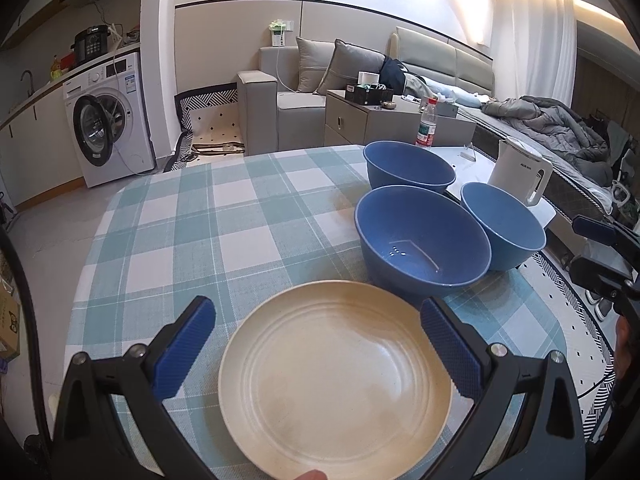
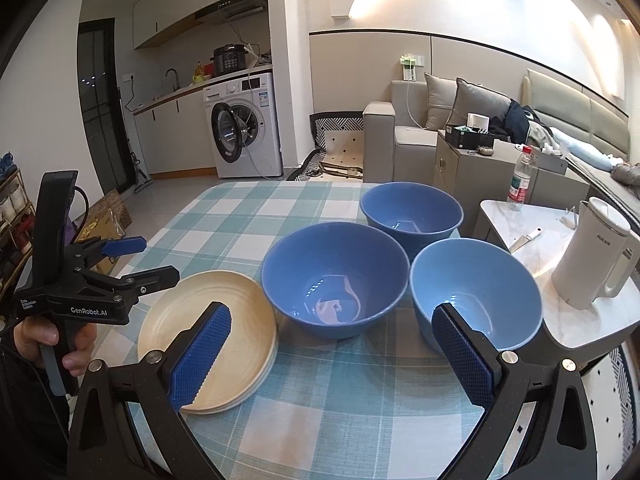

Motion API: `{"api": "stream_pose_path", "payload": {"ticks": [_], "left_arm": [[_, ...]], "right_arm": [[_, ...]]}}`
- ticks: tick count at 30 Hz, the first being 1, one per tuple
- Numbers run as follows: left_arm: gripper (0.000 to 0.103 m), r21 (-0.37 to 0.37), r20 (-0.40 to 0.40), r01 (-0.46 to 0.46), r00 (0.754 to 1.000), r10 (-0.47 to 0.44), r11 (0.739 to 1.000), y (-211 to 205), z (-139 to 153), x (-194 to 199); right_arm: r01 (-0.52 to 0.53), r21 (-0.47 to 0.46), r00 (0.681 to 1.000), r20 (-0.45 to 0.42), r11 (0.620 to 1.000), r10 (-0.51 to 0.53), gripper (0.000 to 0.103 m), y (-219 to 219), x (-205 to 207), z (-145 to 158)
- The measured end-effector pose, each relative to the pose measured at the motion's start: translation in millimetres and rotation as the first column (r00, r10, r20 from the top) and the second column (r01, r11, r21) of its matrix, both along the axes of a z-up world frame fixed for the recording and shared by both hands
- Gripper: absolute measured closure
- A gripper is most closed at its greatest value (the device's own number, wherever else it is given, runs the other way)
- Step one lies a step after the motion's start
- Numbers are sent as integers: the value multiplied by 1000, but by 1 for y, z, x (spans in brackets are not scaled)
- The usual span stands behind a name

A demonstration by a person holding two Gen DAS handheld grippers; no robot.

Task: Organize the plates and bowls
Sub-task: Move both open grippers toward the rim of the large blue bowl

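on the checked cloth, both grippers gape above plates and bowls.

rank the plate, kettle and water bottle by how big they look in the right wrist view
1. plate, the widest of the three in this view
2. kettle
3. bottle, smallest

The bottle stands farthest from the camera and the plate nearest, so this ranks apparent size only; true size may differ.

Both wrist views look forward over the table, sharing the blue bowls
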State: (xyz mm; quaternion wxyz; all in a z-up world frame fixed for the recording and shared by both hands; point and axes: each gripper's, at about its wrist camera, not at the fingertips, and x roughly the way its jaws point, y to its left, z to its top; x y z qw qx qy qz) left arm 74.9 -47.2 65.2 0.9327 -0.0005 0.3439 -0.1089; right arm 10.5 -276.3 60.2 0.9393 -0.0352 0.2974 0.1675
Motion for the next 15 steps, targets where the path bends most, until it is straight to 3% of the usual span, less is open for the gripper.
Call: {"api": "stream_pose_path", "payload": {"ticks": [15], "left_arm": [[0,10,10,60,998,-60,998,-43,10,17]], "right_arm": [[88,14,996,16,996,-88,1,-53,3,9]]}}
